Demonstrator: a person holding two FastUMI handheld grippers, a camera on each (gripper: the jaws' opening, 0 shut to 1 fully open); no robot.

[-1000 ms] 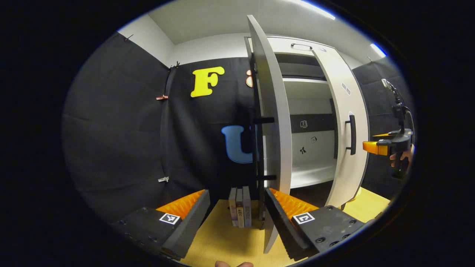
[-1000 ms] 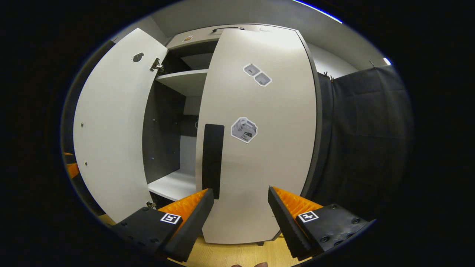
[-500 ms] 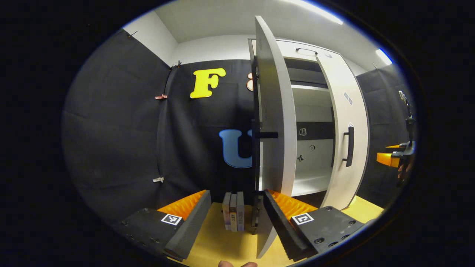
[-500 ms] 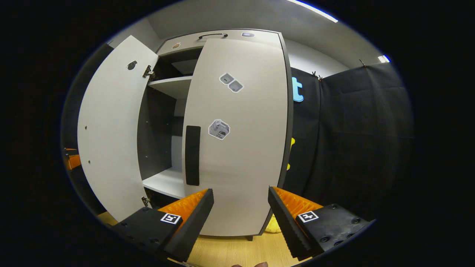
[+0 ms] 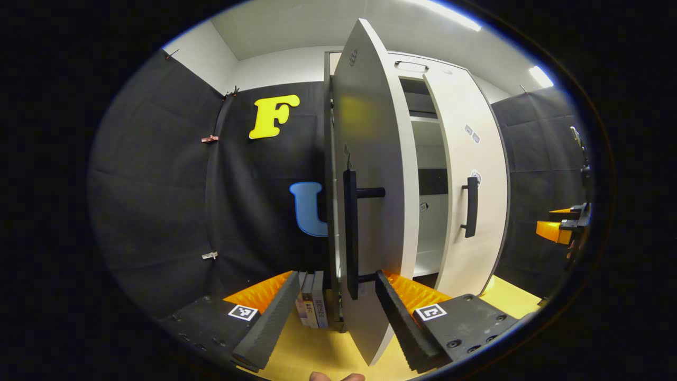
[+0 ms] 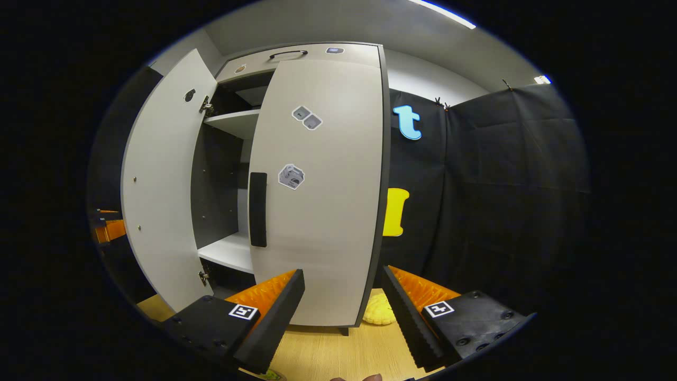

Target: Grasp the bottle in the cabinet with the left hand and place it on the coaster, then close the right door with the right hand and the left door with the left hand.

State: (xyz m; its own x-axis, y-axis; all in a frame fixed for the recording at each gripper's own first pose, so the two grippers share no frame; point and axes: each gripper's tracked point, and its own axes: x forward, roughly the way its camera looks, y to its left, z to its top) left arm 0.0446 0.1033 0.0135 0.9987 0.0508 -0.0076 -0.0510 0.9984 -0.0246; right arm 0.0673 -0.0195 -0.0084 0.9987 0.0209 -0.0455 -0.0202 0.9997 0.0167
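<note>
Fingers (image 5: 264, 328) of both grippers spread apart, the left gripper (image 5: 332, 317) straddles the upright left door (image 5: 370, 174), edge-on toward it.

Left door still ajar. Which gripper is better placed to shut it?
Left. The left gripper sits right at the left door, jaws open either side of its edge. The right gripper faces the right door.

both grippers look like the same build: left gripper (image 5: 330, 317) has two chunky wedge-shaped fingers (image 5: 267, 325) with ribbed, sawtooth inner faces, each bolted to a flat block with a small square black-and-white tag (image 5: 243, 311) on top and a few round screws (image 5: 473, 346) near the outer edge. right gripper (image 6: 344, 317) is the same deal, tag (image 6: 438, 309) on each block, screws along the rim
</note>
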